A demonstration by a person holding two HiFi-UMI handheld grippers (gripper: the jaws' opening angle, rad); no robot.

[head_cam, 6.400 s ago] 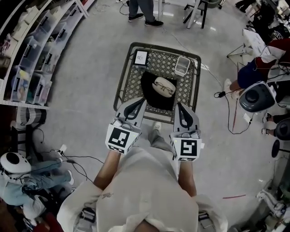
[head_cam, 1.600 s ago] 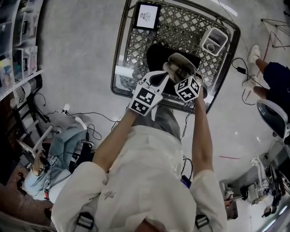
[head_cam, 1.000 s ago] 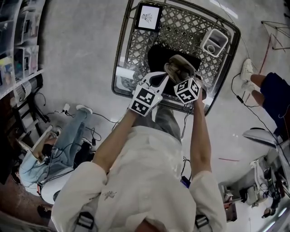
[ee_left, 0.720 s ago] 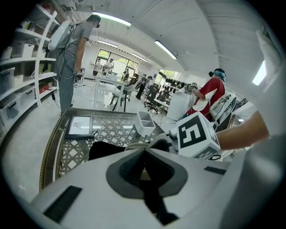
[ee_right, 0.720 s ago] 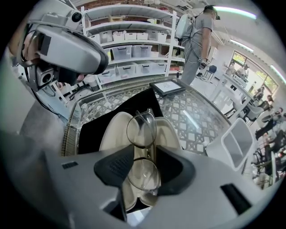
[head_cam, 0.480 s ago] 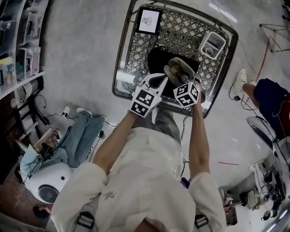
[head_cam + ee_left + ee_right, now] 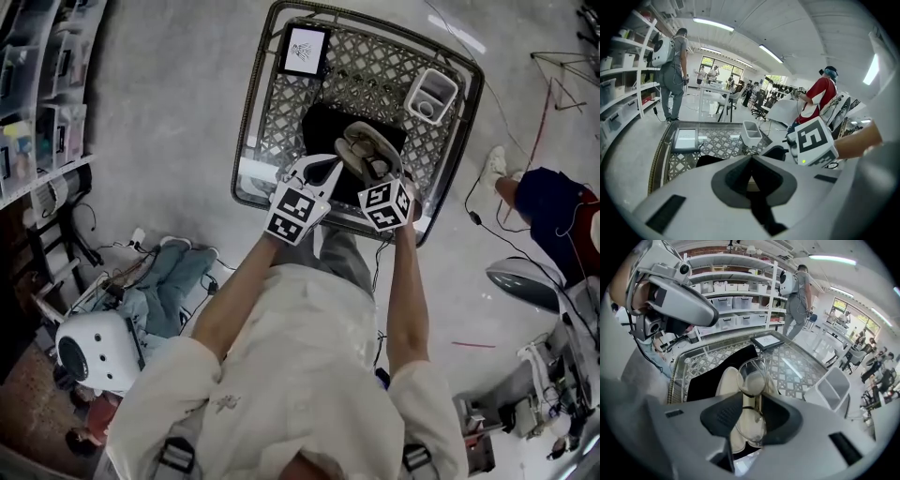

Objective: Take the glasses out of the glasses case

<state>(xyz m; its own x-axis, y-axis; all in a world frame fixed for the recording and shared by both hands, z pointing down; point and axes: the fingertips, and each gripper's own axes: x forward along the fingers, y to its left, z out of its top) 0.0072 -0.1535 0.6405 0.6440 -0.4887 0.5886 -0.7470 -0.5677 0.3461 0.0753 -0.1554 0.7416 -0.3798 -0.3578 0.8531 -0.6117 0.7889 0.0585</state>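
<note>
A beige glasses case (image 7: 361, 139) lies open on a black mat (image 7: 323, 127) on the lattice table (image 7: 246, 122). In the right gripper view, clear round-lensed glasses (image 7: 752, 376) stand upright between the jaws, just above the case (image 7: 726, 380). My right gripper (image 7: 751, 404) is shut on them at the bridge. From above, that gripper (image 7: 380, 176) hangs over the case's near end. My left gripper (image 7: 330, 167) sits at the case's near-left end. Its jaws (image 7: 751, 161) are shut, with a strip of beige case showing between the pads.
A white bin (image 7: 429, 94) and a framed tablet (image 7: 302, 49) sit at the table's far corners. A seated person (image 7: 544, 197) is to the right, and another person (image 7: 178, 272) with cables is on the floor to the left. Shelves line the far left.
Both grippers have moved from the table's near edge onto the case. Over the last second the right gripper has risen slightly over the case. The left has stayed put.
</note>
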